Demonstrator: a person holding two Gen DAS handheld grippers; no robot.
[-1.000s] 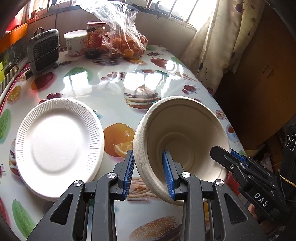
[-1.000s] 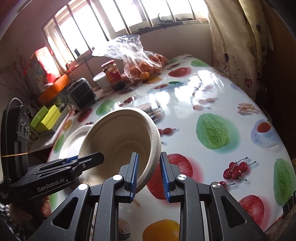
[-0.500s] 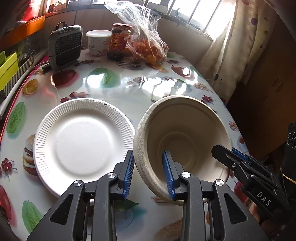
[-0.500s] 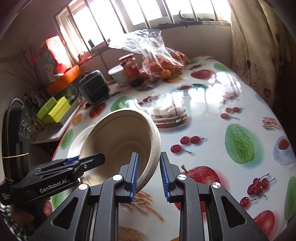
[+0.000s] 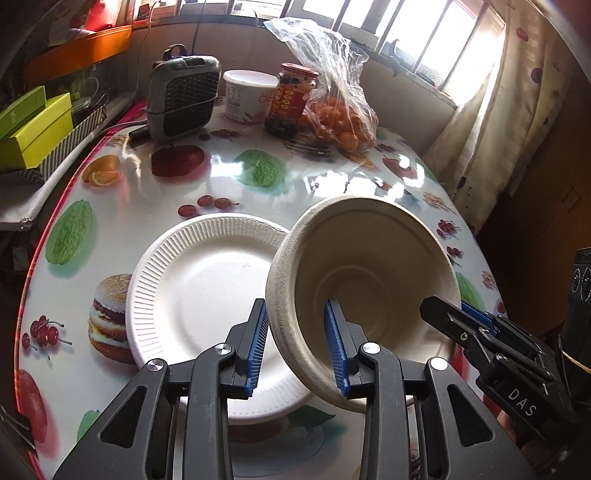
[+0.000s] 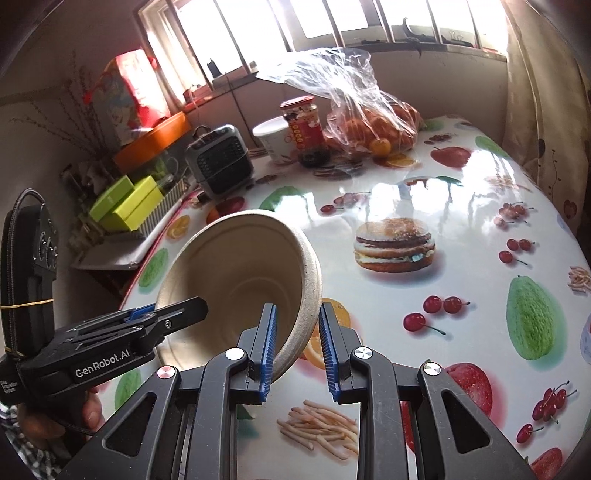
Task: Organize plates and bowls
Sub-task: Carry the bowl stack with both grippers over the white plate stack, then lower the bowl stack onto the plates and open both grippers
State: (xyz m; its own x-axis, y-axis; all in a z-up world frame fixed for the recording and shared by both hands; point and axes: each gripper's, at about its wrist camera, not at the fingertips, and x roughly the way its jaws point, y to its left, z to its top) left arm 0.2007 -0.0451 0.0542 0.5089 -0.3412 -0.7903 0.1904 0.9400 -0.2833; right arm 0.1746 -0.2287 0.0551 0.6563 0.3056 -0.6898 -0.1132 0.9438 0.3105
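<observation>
A round table (image 5: 332, 192) wears a glossy cloth printed with fruit, burgers and fries. At its far edge stand a small grey heater (image 5: 183, 101), a white tub (image 5: 245, 96), a red-lidded jar (image 5: 293, 98) just beside the tub, and a clear bag of oranges (image 5: 340, 114) touching the jar. Off the left edge lie yellow-green boxes (image 5: 35, 129), with an orange tray (image 6: 155, 138) behind them. A patterned curtain (image 5: 491, 122) hangs past the right edge, beneath a barred window (image 6: 295, 26).

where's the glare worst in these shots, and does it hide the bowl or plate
Left wrist view: window glare washes the tablecloth behind the bowl; the plate stays readable. Right wrist view: blown-out window, a bright patch mid-table, the bowl is clear. Both bend straight lines at the edges.
</observation>
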